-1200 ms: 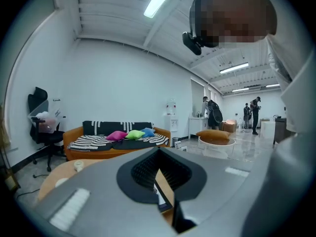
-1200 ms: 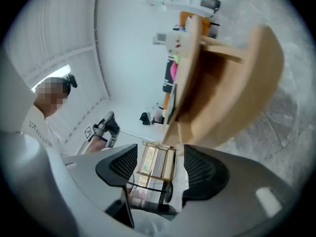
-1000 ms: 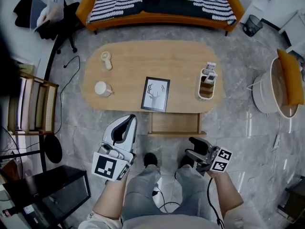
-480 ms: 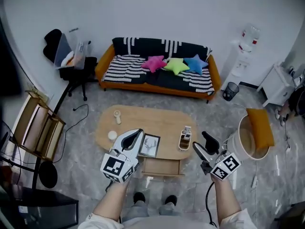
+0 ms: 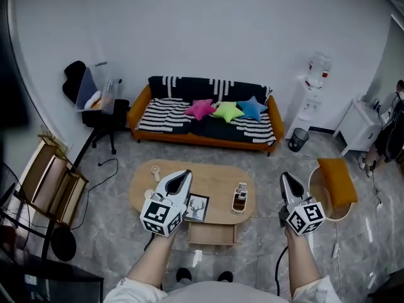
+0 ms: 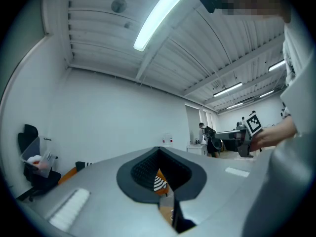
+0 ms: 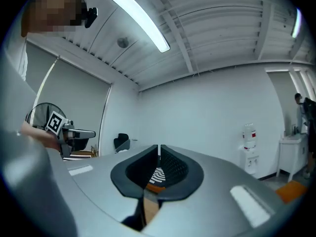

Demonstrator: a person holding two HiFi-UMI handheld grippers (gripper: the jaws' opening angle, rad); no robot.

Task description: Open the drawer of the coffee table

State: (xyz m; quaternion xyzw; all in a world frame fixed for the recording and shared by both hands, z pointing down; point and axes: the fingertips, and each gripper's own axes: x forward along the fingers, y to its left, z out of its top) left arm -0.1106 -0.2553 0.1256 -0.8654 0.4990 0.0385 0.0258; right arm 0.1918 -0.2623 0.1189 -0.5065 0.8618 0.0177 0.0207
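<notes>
Head view showed left gripper [image 5: 183, 176] and right gripper [image 5: 285, 177] clenched empty, the drawer [image 5: 211, 233] well below their jaws, probably rigid, easy-sliding, graspable at its front edge.

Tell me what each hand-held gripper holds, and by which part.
Nothing. The left hand-held gripper and the right hand-held gripper are both shut and empty, raised well clear of the open drawer.

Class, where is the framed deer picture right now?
Head view: the framed deer picture lies at the coffee table's near edge, just above the open drawer, between the left gripper and the brown caddy.
</notes>
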